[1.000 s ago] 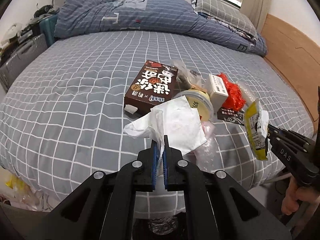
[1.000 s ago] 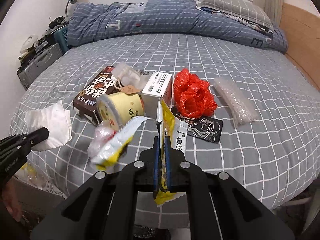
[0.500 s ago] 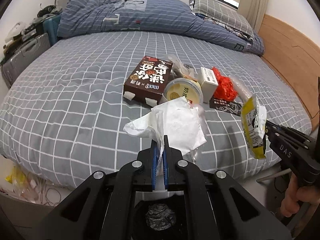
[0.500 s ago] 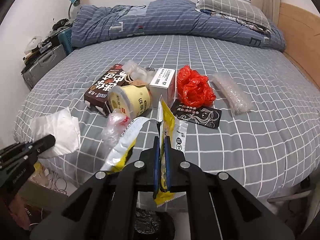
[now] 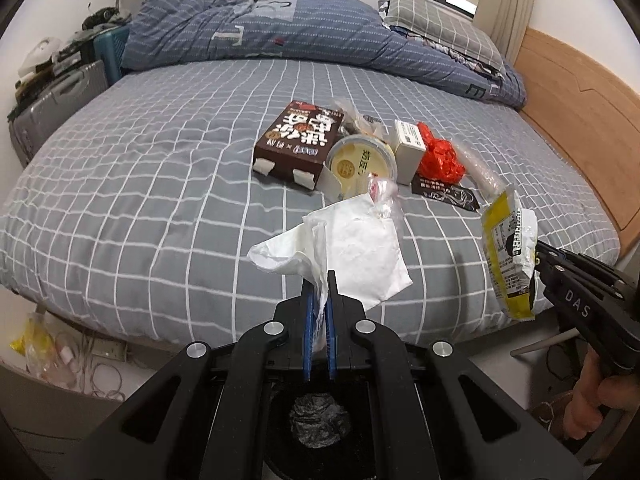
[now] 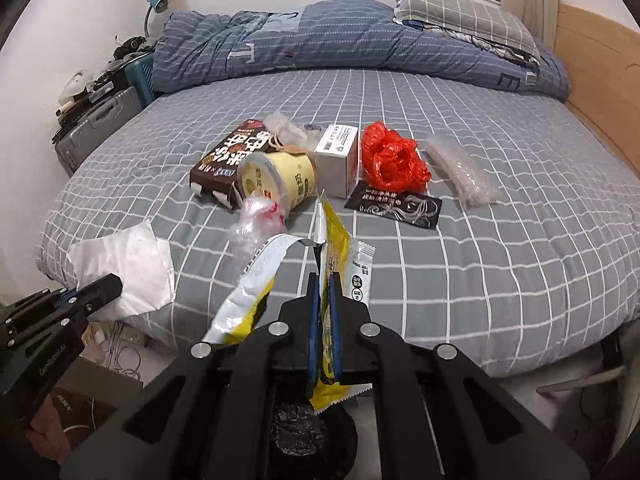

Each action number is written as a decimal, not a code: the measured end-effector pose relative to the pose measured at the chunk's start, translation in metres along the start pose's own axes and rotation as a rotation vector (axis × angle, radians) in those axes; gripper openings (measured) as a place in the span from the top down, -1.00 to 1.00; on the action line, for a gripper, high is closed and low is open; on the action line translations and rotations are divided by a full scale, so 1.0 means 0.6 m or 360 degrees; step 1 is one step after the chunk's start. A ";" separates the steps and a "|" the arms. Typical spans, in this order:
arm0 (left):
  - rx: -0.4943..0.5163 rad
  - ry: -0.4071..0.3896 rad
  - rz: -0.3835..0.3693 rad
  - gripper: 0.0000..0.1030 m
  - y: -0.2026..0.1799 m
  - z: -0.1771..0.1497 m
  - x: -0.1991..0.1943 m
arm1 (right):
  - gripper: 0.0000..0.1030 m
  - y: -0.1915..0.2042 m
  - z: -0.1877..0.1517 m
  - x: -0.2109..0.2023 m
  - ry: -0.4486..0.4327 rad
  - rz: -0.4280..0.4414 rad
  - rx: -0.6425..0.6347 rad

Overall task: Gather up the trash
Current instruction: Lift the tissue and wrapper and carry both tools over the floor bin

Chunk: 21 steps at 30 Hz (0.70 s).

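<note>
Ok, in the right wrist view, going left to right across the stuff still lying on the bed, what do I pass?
Brown box → yellow cup on its side → white carton → red plastic bag → clear bubble-wrap roll. The small wrappers among them overlap too much to order.

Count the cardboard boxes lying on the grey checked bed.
2. The dark brown printed cardboard box lies left of the pale yellow cup; the small white cardboard box lies between that cup and the crumpled red plastic bag. More may hide underneath.
</note>
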State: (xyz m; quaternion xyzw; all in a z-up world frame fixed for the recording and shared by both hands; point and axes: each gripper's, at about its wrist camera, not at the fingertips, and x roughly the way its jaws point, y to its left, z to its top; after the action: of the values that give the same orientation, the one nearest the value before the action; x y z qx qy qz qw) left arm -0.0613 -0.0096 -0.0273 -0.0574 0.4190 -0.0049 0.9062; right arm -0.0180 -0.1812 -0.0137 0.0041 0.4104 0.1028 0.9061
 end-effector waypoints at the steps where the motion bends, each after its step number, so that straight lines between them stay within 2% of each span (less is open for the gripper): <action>1: -0.0004 0.0003 -0.0002 0.90 0.001 -0.006 -0.003 | 0.91 0.001 -0.006 -0.004 0.0002 -0.0003 -0.0001; 10: -0.0034 0.0050 -0.0050 0.90 -0.003 -0.055 -0.022 | 0.91 0.023 -0.059 -0.034 0.0033 0.0018 -0.0023; 21: -0.0054 0.0143 -0.0020 0.90 -0.008 -0.123 -0.036 | 0.91 0.029 -0.119 -0.066 0.0087 0.0028 0.0008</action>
State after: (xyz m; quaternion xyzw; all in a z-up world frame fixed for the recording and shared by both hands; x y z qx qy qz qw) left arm -0.1309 -0.0206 -0.0578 -0.0750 0.4590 -0.0060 0.8852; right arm -0.0994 -0.1774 -0.0301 0.0073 0.4352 0.1097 0.8936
